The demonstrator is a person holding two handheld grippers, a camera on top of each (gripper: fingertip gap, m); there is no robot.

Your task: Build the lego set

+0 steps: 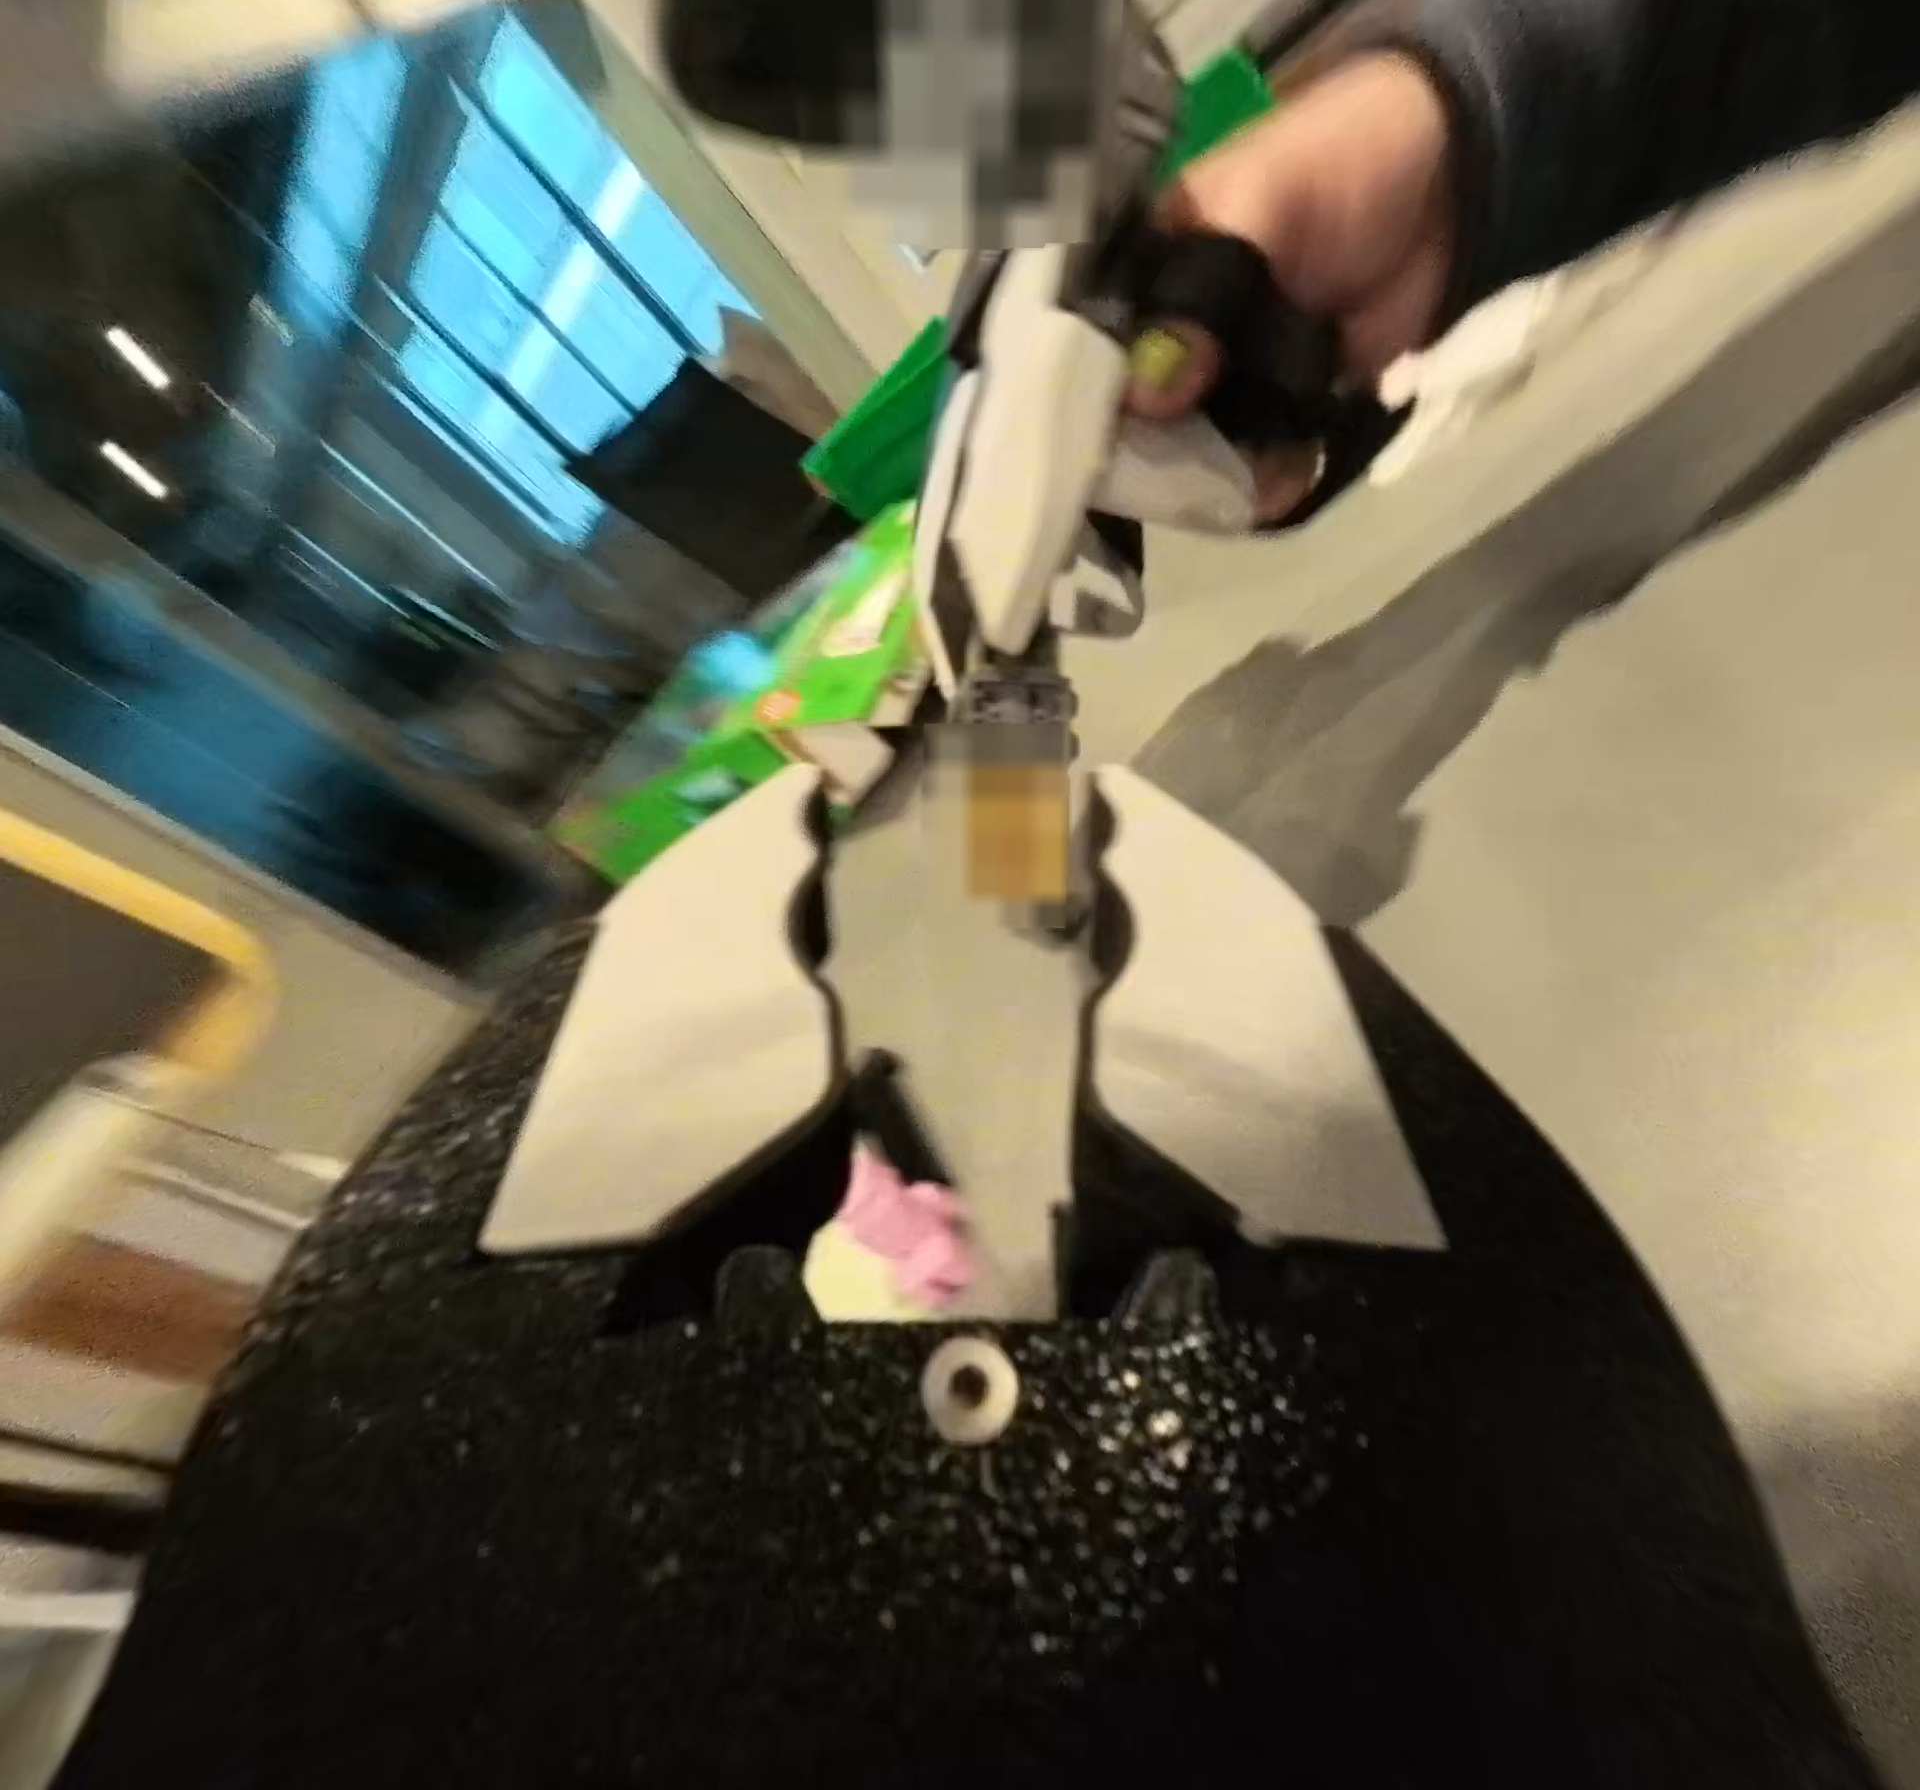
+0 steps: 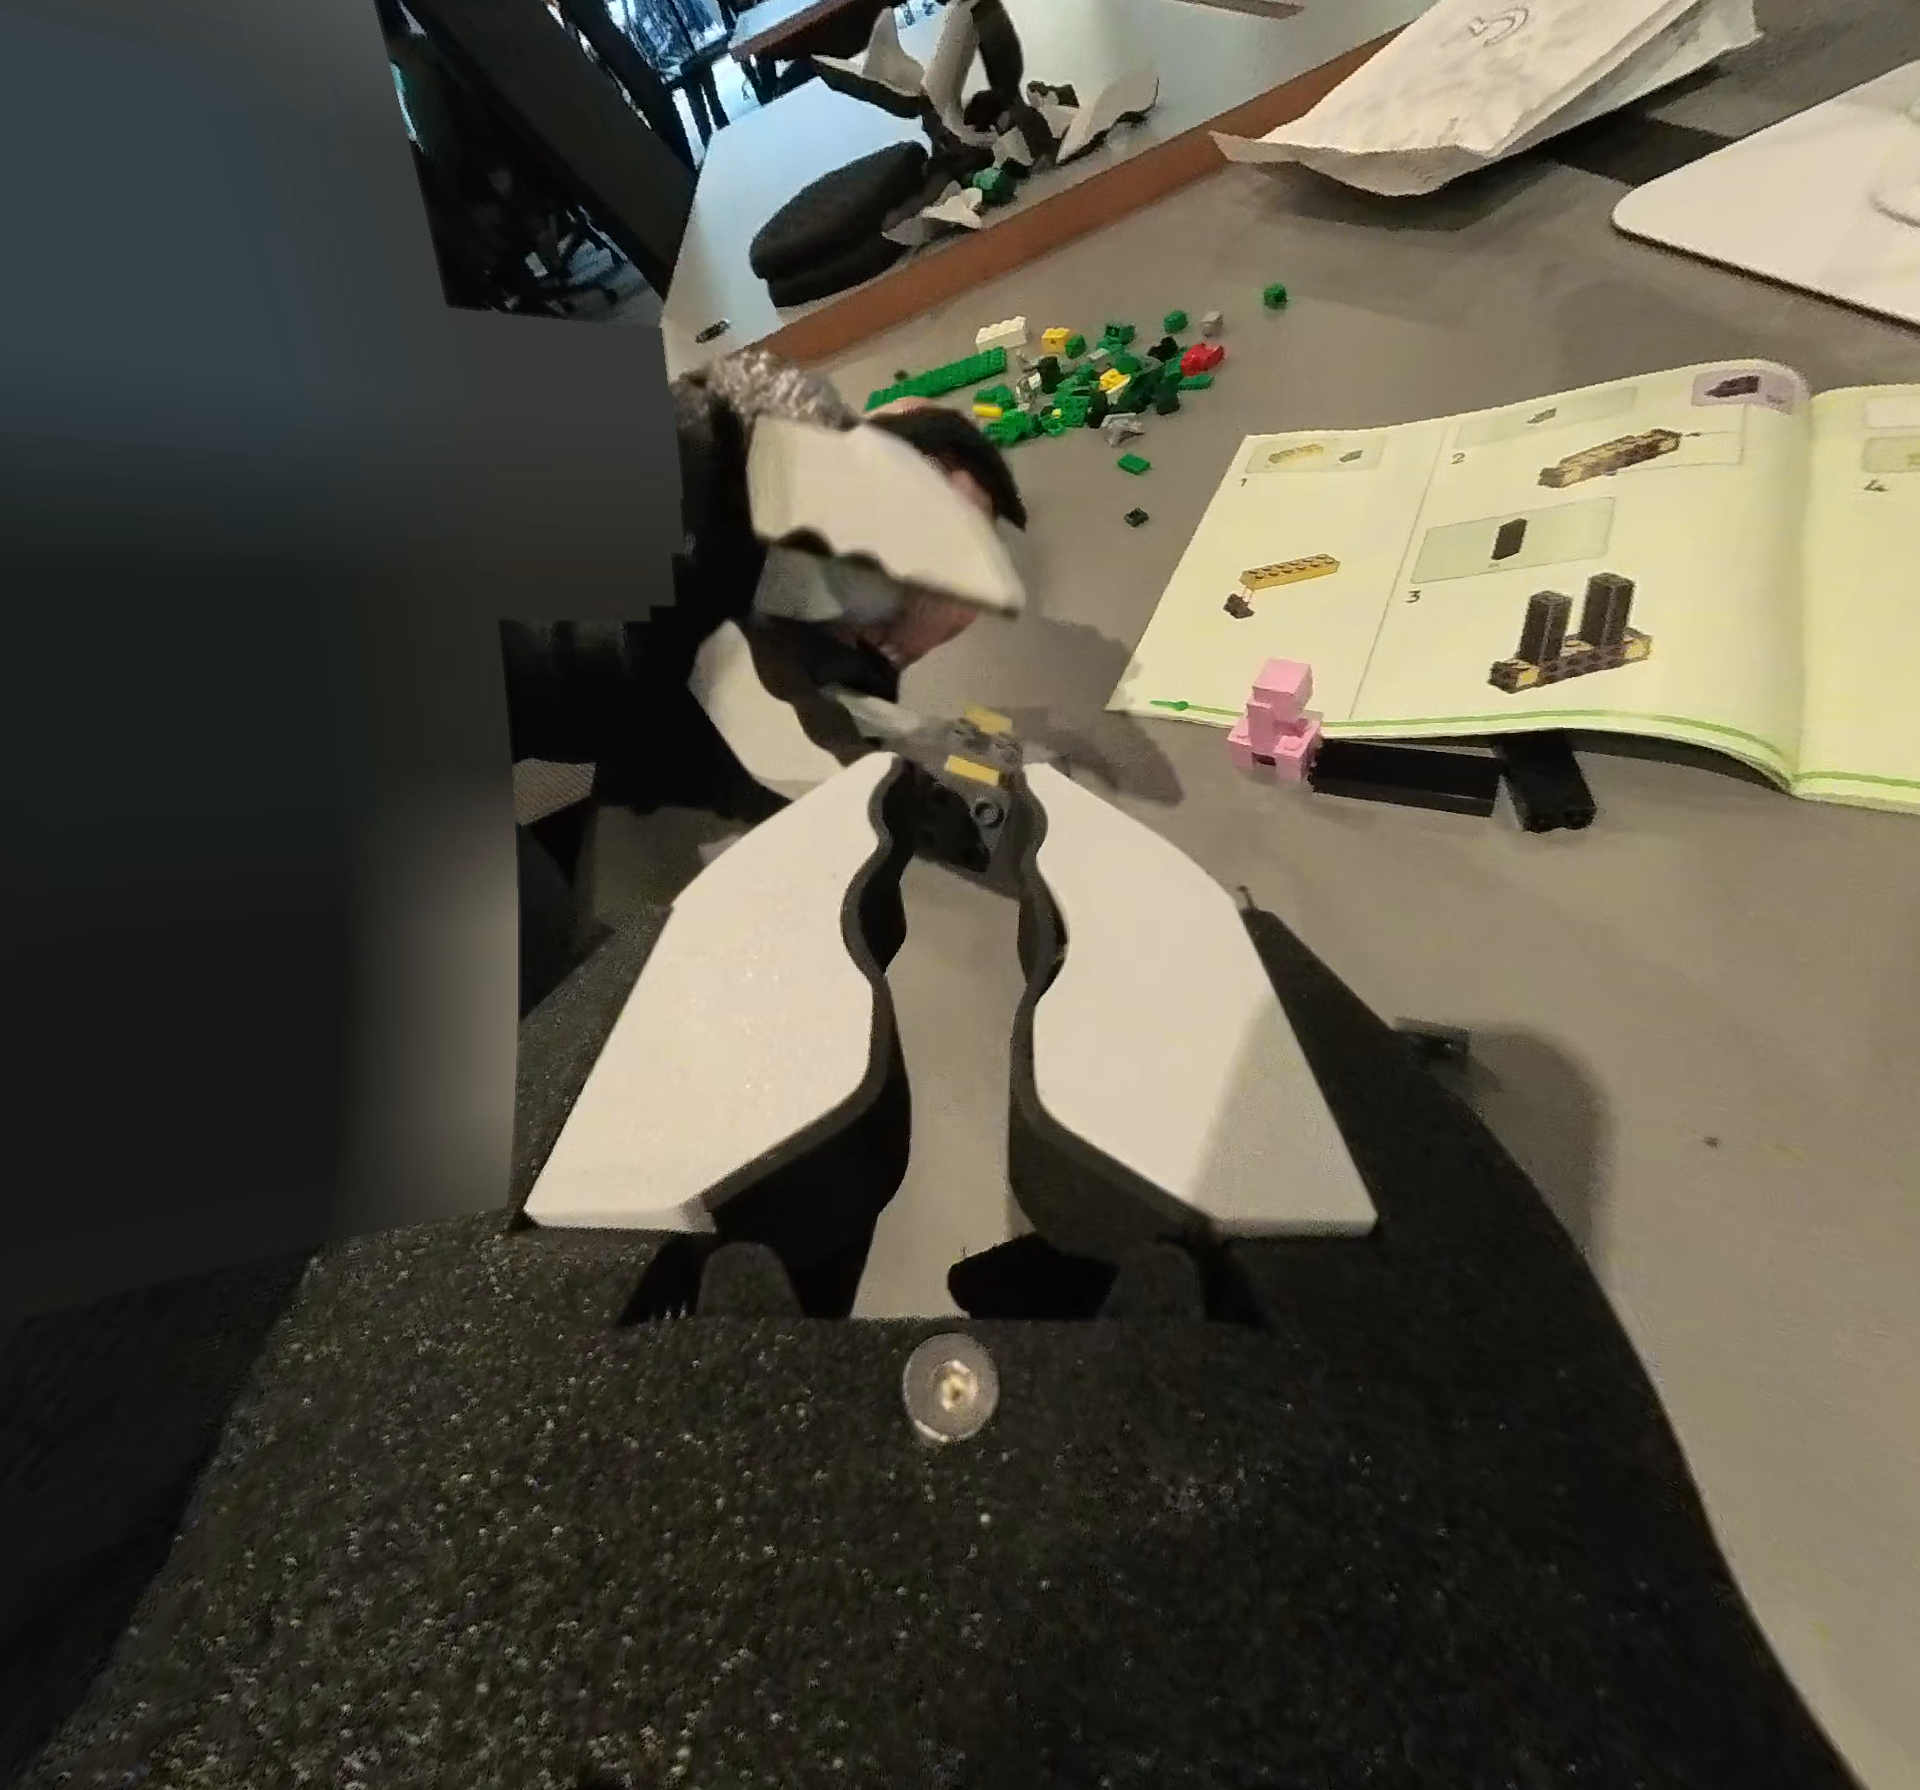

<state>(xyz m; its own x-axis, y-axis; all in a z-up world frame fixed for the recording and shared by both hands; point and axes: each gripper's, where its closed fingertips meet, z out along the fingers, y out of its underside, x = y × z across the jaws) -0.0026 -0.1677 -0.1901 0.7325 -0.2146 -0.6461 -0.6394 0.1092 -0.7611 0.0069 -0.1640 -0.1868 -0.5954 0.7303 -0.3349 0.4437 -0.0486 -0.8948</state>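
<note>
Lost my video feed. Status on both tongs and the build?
Right tongs shut on dark lego assembly, raised off table. Left tongs at its far end, grip unclear. Nothing blocking.

Pink figure [image 2: 1276, 724], green bricks [image 2: 1070, 382] (mostly), seemingly grey-yellow held piece [image 2: 977, 761].

A small dark grey and black block assembly [image 2: 961, 800] with yellow pieces on top is sitting clamped above the grey table, tilted, its far end reaching toward the left. A heap of loose bricks [image 2: 1081, 379], mostly green with a few yellow, white and red ones, is lying scattered farther back. An open instruction booklet [image 2: 1538, 577] is resting flat to the right. A little pink figure [image 2: 1276, 720] is standing upright at the booklet's near edge, just beside long black bricks [image 2: 1455, 776] lying under that edge.
</note>
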